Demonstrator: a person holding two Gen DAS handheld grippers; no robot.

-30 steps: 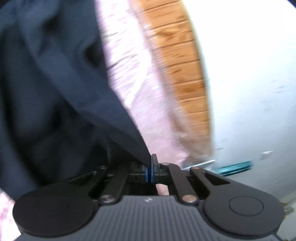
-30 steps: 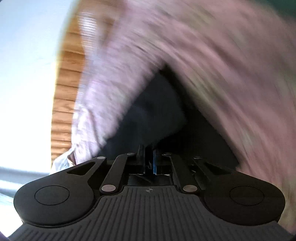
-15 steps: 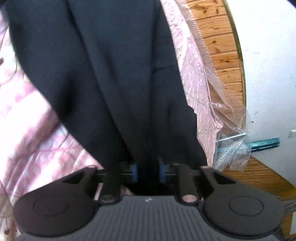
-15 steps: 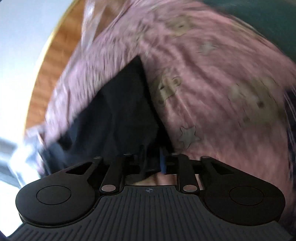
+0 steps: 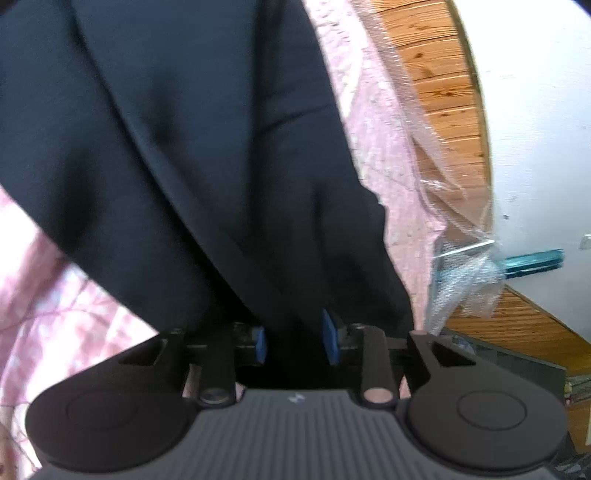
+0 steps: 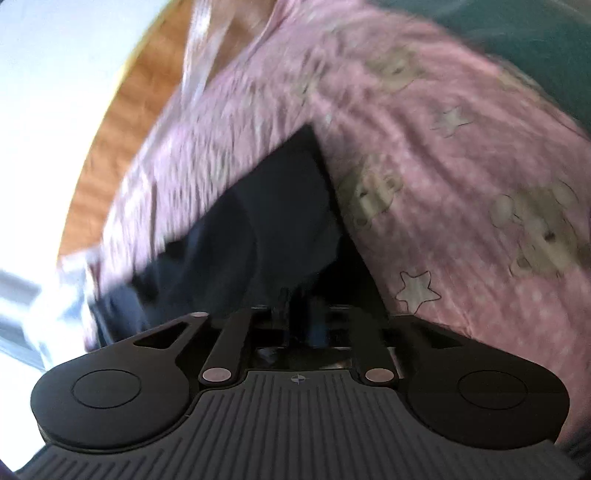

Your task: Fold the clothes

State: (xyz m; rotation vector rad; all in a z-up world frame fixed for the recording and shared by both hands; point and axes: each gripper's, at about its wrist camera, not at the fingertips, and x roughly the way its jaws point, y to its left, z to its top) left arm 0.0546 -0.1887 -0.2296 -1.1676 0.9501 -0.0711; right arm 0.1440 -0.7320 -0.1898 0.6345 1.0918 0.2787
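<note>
i hold one gripper in each hand. in front of my left gripper point(image 5: 297, 341) lies the dark navy garment point(image 5: 192, 147), and it fills most of that view. its two blue pads point(image 5: 330, 341) stand apart from each other, so this gripper is released, with the dark cloth lying in the gap between the pads but not pinched. the garment is spread on a pink bed sheet point(image 5: 388, 155), with long creases that run from the upper left down toward the gripper. on the right of the sheet i see a wooden bed frame point(image 5: 443, 92), partly under a clear plastic wrap point(image 5: 465, 280), and behind it a white wall point(image 5: 535, 129).

the view of my right gripper point(image 6: 299, 317) is blurred. here the same garment point(image 6: 266, 221) looks like a dark triangle that begins at the fingers and goes up to a corner on the sheet point(image 6: 461, 166), which has a print of bears and stars. the cloth is dark around the fingertips and i cannot tell if this gripper is clenched on it or released. a green cloth point(image 6: 517, 33) is at the upper right edge, and the wooden frame point(image 6: 122, 122) and the bright wall are on the left.
</note>
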